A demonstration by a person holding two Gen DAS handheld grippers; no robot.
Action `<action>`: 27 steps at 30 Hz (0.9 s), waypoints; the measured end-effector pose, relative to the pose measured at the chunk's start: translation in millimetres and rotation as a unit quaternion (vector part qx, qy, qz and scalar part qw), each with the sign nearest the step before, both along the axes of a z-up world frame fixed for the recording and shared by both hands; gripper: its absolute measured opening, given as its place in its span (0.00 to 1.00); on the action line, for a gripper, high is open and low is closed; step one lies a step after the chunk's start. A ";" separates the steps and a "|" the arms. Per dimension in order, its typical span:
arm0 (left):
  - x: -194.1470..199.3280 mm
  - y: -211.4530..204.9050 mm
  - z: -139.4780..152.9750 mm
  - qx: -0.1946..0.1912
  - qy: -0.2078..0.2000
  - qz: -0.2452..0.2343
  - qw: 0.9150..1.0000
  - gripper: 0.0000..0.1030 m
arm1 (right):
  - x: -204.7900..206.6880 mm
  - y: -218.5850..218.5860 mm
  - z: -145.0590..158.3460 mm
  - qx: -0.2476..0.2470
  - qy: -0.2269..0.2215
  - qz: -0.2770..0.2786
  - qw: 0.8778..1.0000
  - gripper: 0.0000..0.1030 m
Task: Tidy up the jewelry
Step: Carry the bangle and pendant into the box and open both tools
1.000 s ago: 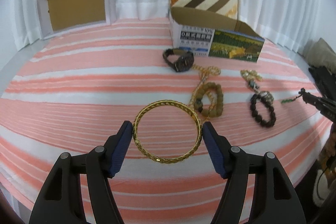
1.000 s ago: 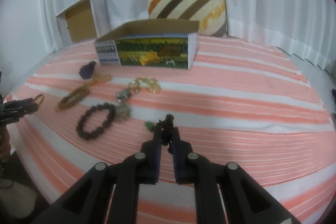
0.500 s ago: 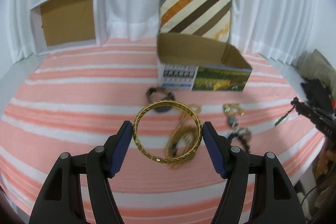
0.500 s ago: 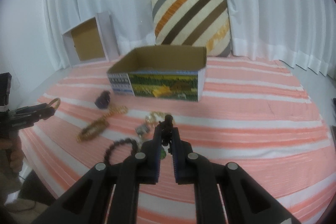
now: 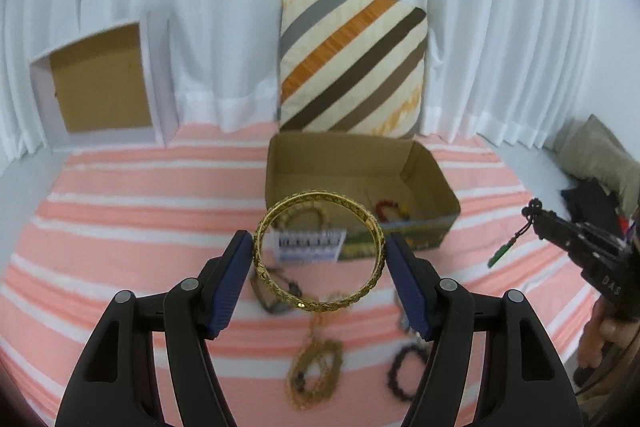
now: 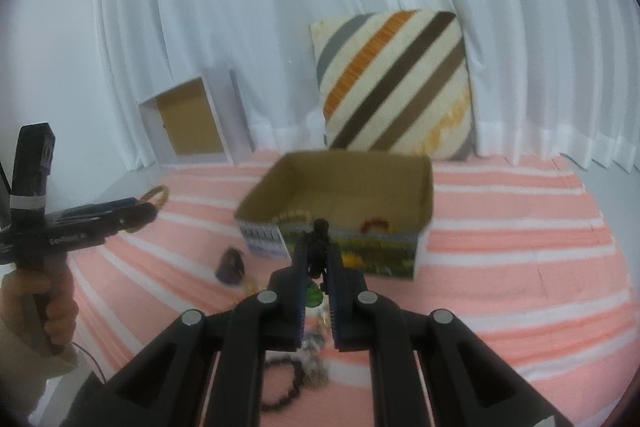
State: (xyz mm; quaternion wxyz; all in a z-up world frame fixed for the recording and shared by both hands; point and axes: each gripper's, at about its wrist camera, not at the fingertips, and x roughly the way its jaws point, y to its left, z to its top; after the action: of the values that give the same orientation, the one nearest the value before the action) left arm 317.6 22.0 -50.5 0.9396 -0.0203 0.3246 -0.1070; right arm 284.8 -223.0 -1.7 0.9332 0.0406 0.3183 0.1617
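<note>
My left gripper [image 5: 319, 254] is shut on a gold bangle [image 5: 372, 227], held in the air in front of the open cardboard box [image 5: 436, 179]. My right gripper [image 6: 317, 259] is shut on the dark cord [image 6: 319, 227] of a green pendant [image 6: 314, 294] that hangs between its fingers. The right gripper [image 5: 538, 213] with the dangling pendant [image 5: 500, 255] also shows at the right of the left wrist view. The box [image 6: 424, 187] holds a red bracelet [image 6: 376, 225] and a light beaded one [image 6: 294, 215].
On the pink striped cloth [image 5: 120, 227] below lie a wooden bead bracelet [image 5: 316, 371], a black bead bracelet [image 5: 404, 373] and a dark watch [image 6: 231, 265]. A striped pillow [image 5: 352, 63] and a white open-fronted box [image 5: 100, 83] stand against the curtain.
Both grippers have risen and moved toward the cardboard box, carrying the bangle and the pendant; the box's inside has come into view.
</note>
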 end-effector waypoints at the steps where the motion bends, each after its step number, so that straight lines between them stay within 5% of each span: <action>1: 2.6 -1.8 1.4 0.004 -0.002 0.001 1.000 0.67 | 6.8 1.5 4.9 0.001 -0.003 0.003 1.000 0.09; 15: 61.5 -40.4 11.9 0.057 -0.019 0.004 0.998 0.67 | 91.5 10.5 27.7 -0.012 -0.008 0.009 1.000 0.09; 27: 140.9 -64.5 -12.6 0.028 0.038 -0.018 0.999 0.67 | 171.3 26.2 -2.6 -0.009 0.058 0.018 0.998 0.09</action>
State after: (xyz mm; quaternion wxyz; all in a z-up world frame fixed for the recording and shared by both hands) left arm 458.5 -42.6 -63.1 0.9247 0.0080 0.3634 -0.1135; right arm 456.1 -196.9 -4.3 0.9104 0.0355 0.3739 0.1733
